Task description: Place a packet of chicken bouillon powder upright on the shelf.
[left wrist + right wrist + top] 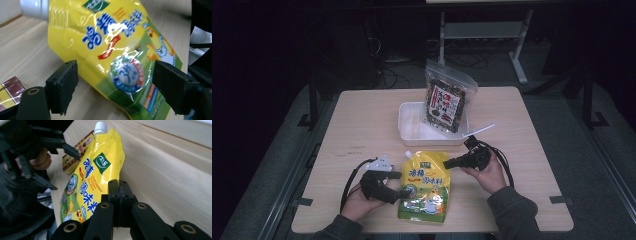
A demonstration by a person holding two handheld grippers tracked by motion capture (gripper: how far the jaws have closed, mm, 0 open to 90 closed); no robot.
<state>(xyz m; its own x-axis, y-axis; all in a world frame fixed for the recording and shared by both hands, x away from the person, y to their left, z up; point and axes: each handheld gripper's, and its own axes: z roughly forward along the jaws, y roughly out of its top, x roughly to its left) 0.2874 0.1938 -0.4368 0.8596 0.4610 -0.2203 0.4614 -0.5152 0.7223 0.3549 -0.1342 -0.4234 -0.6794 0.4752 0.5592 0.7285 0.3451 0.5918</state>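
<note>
A yellow pouch (424,187) with a white screw cap (408,154) is laid flat on the near middle of the wooden table (362,115), cap end pointing away from the person. The left gripper (396,181) is held at the pouch's left edge, near the person; in the left gripper view its jaws are spread wide, one on each side of the pouch (117,57), and the pads are not pressed against it, so the pouch is released. The right gripper (447,163) is held by the right hand (488,175) just beside the pouch's upper right corner. In the right gripper view its jaws are seen clenched together with nothing between them, and the pouch (90,182) lies beyond and to the left of the tips, but contact with it cannot be told. Farther away, a white tray (412,131) is placed on the middle of the table, and a clear bag of dark snacks (446,100) is leaned upright in it. A small red and yellow packet (75,155) is seen on the table beyond the pouch in the right gripper view.
</note>
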